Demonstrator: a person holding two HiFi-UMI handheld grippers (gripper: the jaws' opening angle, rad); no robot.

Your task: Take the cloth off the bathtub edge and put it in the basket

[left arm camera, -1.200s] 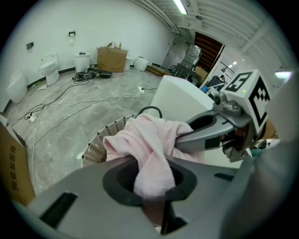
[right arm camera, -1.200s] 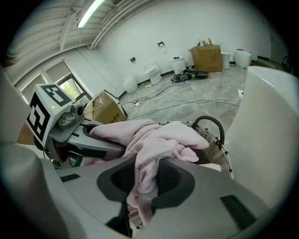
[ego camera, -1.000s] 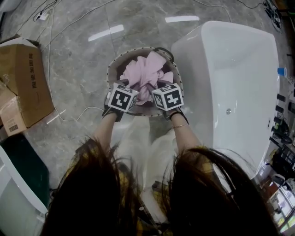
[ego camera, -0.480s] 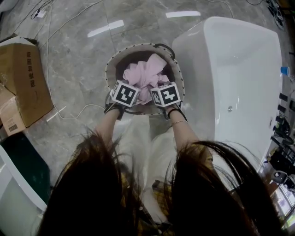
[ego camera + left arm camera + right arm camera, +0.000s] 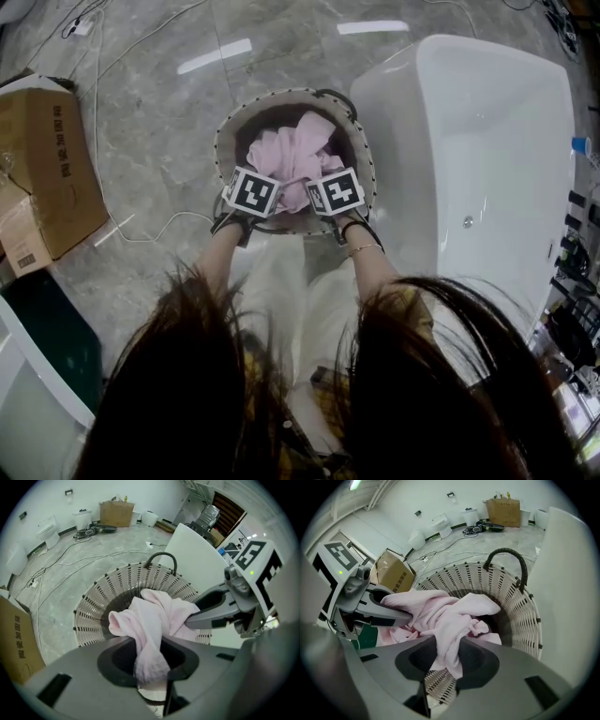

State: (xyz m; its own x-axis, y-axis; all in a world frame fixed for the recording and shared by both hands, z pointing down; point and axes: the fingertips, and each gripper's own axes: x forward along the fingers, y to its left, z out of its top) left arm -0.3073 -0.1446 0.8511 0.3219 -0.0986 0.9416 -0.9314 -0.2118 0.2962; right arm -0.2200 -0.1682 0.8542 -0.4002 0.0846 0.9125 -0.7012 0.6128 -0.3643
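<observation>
Two grippers, left [image 5: 253, 190] and right [image 5: 335, 190], point down into the basket [image 5: 225, 141]. Each pinches an end of the cloth [image 5: 292, 155], likely to lower it spread out, clear of the tub [image 5: 487, 141]. The cloth is mostly inside. Since a second ago the hands are lower and the cloth deeper. The jaws have just been easing apart, cloth still caught between.

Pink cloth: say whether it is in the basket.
Half in: the bunched pink cloth fills the mouth of the white wicker basket, its ends between the jaws of the left tool and right tool, which have just been opening.
</observation>
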